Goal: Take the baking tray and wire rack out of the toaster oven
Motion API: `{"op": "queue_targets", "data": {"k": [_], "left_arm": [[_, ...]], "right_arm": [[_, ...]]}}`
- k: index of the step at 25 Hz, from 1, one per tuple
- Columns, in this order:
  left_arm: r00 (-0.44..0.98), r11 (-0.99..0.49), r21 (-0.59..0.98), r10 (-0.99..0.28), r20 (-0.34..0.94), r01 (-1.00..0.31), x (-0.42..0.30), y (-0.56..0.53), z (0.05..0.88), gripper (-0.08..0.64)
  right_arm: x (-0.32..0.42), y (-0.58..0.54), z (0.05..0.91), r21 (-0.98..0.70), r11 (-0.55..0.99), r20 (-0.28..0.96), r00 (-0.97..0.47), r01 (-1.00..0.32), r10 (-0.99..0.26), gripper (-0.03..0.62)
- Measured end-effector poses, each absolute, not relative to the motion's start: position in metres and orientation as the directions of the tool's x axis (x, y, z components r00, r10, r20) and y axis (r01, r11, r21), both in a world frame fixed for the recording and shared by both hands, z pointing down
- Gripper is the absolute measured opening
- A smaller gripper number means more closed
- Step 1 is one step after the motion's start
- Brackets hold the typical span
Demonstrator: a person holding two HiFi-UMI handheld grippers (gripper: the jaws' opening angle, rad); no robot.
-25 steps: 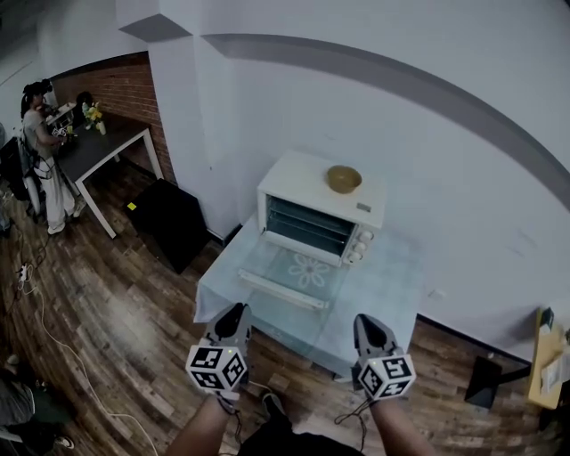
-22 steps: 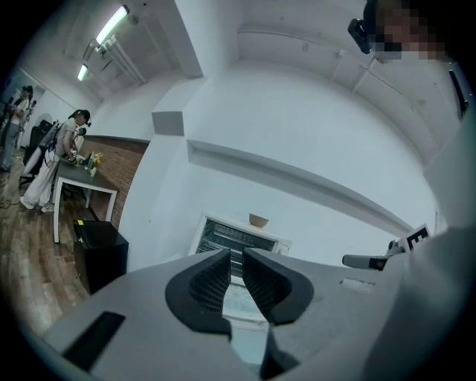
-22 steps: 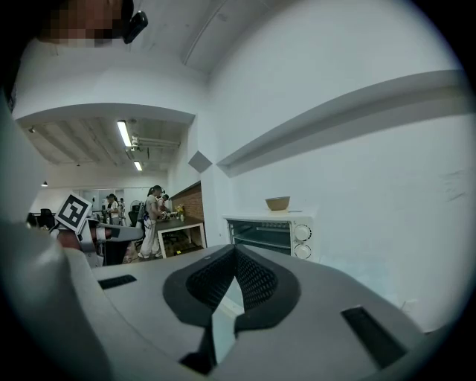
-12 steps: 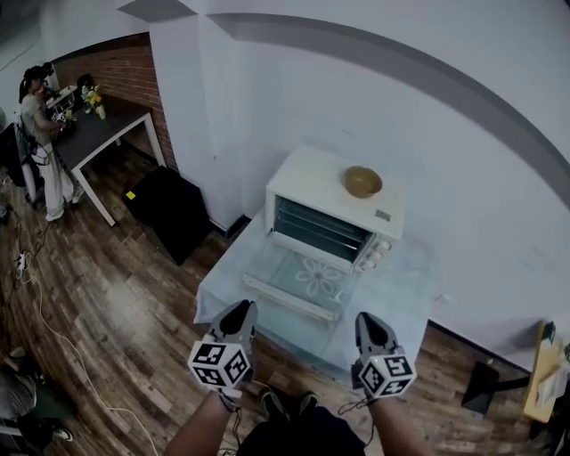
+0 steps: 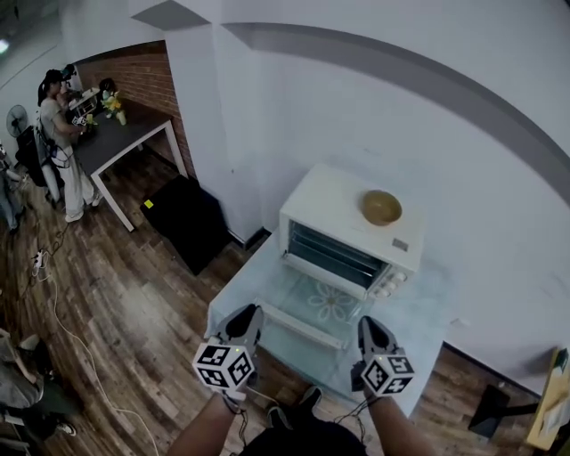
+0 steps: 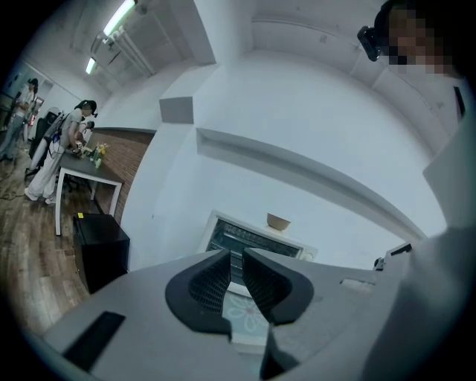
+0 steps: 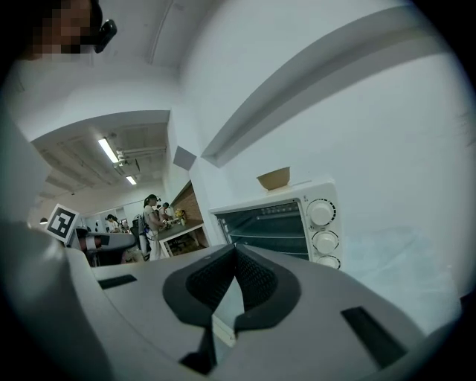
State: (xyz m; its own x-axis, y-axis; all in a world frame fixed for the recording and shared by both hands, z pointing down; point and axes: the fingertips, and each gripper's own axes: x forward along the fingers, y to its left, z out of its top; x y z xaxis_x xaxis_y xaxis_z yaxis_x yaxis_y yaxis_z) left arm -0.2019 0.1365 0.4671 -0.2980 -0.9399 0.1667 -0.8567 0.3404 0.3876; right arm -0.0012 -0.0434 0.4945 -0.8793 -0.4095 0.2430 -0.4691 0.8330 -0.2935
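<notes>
The left tongs point(image 5: 245, 313) hang with a narrow gap between the jaws and nothing in it; the right tongs point(image 5: 367, 322), at 3 o'clock of them, are closed tip to tip and empty. At 12 o'clock, on the worktop point(image 5: 426, 307), stands the toaster oven point(image 5: 352, 214) with its glass door point(image 5: 321, 301) dropped open and the wire rack point(image 5: 337, 254) showing inside; the baking tray cannot be made out.

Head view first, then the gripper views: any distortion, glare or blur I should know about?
Head view: strong fisheye, the wall ledge bows into an arc; even light, sharp toaster oven. Left gripper view: dark round border, ceiling lights blown out. Right gripper view: same round border, toaster oven crisp.
</notes>
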Motion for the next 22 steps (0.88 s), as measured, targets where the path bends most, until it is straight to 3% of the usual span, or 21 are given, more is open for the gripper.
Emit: {"op": "queue_targets", "data": {"k": [12,22], "left_arm": [[-0.297,0.346,0.414,-0.938,0.179,-0.842,-0.231,0.054,0.464,0.048],[-0.137,0.251,0.634,-0.965,0.223,-0.732,-0.267,-0.033,0.519,0.051]], "right_arm": [[-0.06,-0.106,0.51,-0.381,0.828,0.249,-0.908,-0.412,-0.337,0.006],[-0.093,-0.149,0.537,-0.632,0.625,0.225,-0.88,-0.459,-0.419,0.033]]}}
